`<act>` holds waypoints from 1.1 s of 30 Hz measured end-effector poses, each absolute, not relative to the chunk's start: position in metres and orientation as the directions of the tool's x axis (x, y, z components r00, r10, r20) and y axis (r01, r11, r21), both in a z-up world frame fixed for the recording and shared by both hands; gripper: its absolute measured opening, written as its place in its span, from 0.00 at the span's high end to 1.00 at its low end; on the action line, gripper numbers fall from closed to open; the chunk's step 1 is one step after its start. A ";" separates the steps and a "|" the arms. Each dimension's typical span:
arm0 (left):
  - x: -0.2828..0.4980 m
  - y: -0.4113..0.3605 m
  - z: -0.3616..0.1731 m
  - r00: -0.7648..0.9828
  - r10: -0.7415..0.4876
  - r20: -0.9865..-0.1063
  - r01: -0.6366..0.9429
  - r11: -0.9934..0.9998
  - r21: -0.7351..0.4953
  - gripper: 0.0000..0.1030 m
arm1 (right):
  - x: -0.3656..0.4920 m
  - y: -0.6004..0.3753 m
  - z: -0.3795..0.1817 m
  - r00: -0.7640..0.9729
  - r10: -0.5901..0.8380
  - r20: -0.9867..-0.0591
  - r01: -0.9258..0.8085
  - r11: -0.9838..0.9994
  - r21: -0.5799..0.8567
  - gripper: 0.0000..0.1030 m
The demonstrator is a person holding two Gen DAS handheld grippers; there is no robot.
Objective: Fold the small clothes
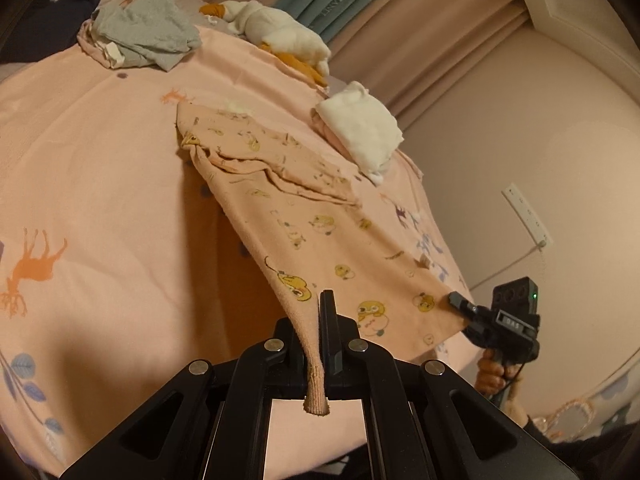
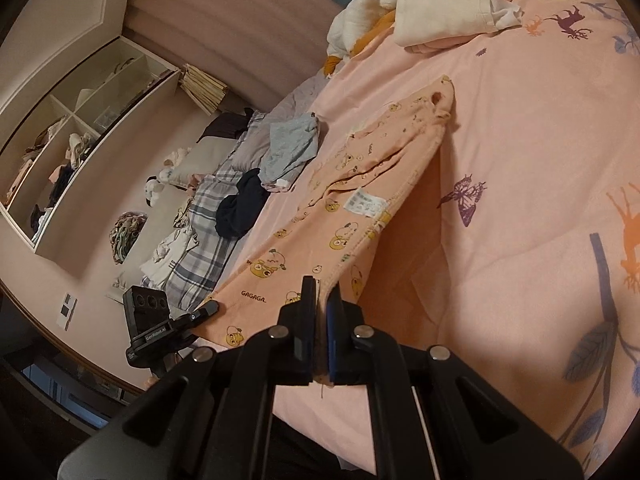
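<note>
A small peach garment (image 1: 304, 208) printed with yellow cartoon animals is stretched above the pink bedspread (image 1: 100, 184). My left gripper (image 1: 318, 320) is shut on its ribbed hem corner, which hangs down between the fingers. My right gripper (image 2: 320, 304) is shut on the other near corner; in the left wrist view the right gripper (image 1: 456, 300) pinches the garment's right corner. The garment (image 2: 360, 184) also shows in the right wrist view, with a white label, its far end resting on the bed. The left gripper (image 2: 210, 307) shows there at the garment's left corner.
Folded white clothes (image 1: 360, 128) lie at the far bed edge. A crumpled grey garment (image 1: 148, 36) and a white and orange plush (image 1: 280, 36) lie further back. A plaid blanket (image 2: 208, 240), dark clothes (image 2: 240, 208) and shelves (image 2: 72, 128) are to the left. A wall socket strip (image 1: 528, 216) is on the right.
</note>
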State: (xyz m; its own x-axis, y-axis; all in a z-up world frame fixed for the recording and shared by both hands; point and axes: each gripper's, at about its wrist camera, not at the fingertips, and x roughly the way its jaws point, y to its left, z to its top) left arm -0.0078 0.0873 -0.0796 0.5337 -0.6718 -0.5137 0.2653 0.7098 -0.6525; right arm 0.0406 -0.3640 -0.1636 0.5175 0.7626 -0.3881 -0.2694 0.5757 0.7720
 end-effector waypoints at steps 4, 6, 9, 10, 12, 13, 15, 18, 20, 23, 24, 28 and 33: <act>-0.022 0.089 -0.072 0.520 -0.676 -0.522 0.280 0.712 -0.644 1.00 | 0.025 -0.366 -0.153 0.495 0.791 -0.359 -0.301 0.544 0.783 0.96; -0.034 0.093 -0.067 0.516 -0.668 -0.536 0.279 0.722 -0.633 1.00 | 0.014 -0.370 -0.144 0.492 0.798 -0.348 -0.325 0.540 0.777 0.96; -0.047 0.104 -0.065 0.514 -0.654 -0.555 0.249 0.733 -0.633 1.00 | -0.005 -0.382 -0.130 0.498 0.805 -0.322 -0.341 0.523 0.781 0.95; -0.051 0.111 -0.065 0.516 -0.649 -0.559 0.230 0.734 -0.639 1.00 | -0.008 -0.386 -0.128 0.500 0.807 -0.314 -0.340 0.517 0.786 0.95; -0.055 0.122 -0.067 0.520 -0.632 -0.575 0.188 0.741 -0.645 1.00 | -0.013 -0.396 -0.126 0.512 0.804 -0.302 -0.323 0.507 0.799 0.95; -0.054 0.125 -0.067 0.520 -0.627 -0.580 0.175 0.743 -0.646 1.00 | -0.013 -0.397 -0.126 0.516 0.803 -0.298 -0.313 0.500 0.807 0.95; -0.047 0.130 -0.068 0.525 -0.625 -0.578 0.153 0.737 -0.658 1.00 | -0.007 -0.398 -0.129 0.521 0.805 -0.285 -0.298 0.484 0.822 0.95; -0.025 0.130 -0.068 0.526 -0.625 -0.576 0.135 0.731 -0.669 1.00 | 0.015 -0.392 -0.130 0.525 0.813 -0.251 -0.285 0.446 0.848 0.95; -0.003 0.126 -0.065 0.528 -0.620 -0.580 0.138 0.737 -0.662 1.00 | 0.031 -0.390 -0.129 0.521 0.818 -0.244 -0.283 0.435 0.854 0.95; 0.027 0.124 -0.060 0.533 -0.615 -0.581 0.137 0.740 -0.658 1.00 | 0.066 -0.385 -0.124 0.535 0.811 -0.236 -0.272 0.430 0.861 0.95; 0.043 0.124 -0.057 0.537 -0.614 -0.578 0.135 0.739 -0.660 1.00 | 0.084 -0.382 -0.122 0.548 0.799 -0.248 -0.255 0.442 0.860 0.95; 0.089 0.133 -0.056 0.536 -0.618 -0.575 0.104 0.724 -0.681 1.00 | 0.136 -0.388 -0.122 0.575 0.764 -0.291 -0.188 0.470 0.863 0.95; 0.150 0.144 -0.064 0.527 -0.605 -0.598 0.030 0.716 -0.698 1.00 | 0.198 -0.396 -0.131 0.603 0.730 -0.322 -0.114 0.478 0.871 0.95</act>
